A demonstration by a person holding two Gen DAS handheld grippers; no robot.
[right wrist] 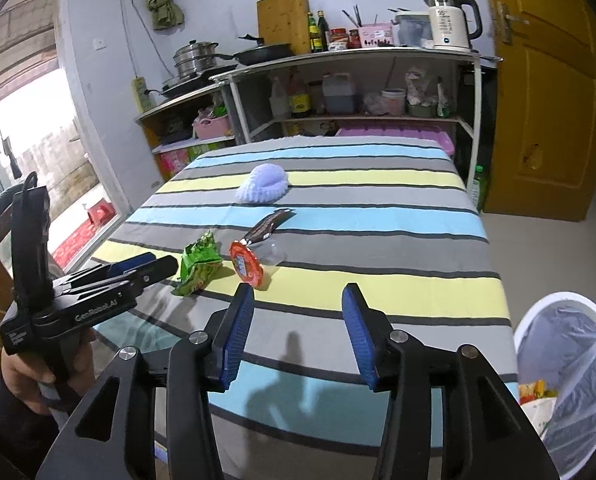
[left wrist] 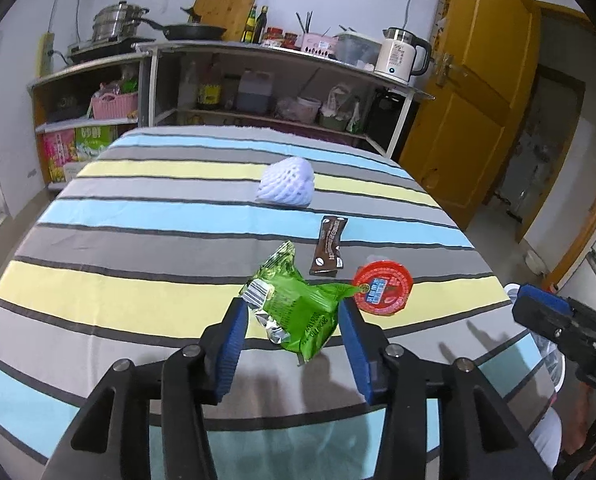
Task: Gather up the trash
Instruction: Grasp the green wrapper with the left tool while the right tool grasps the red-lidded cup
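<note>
A crumpled green wrapper lies on the striped tablecloth. My left gripper is open, its blue pads on either side of the wrapper's near end without pressing it. To the wrapper's right a clear cup with a red lid lies on its side. Behind these are a brown wrapper and a white foam fruit net. My right gripper is open and empty over the table's near right part.
A white bin with a clear liner stands off the table's right edge, some rubbish inside. Shelves with cookware and a kettle line the far wall. A yellow door is at the right. A hand grips the left gripper's handle.
</note>
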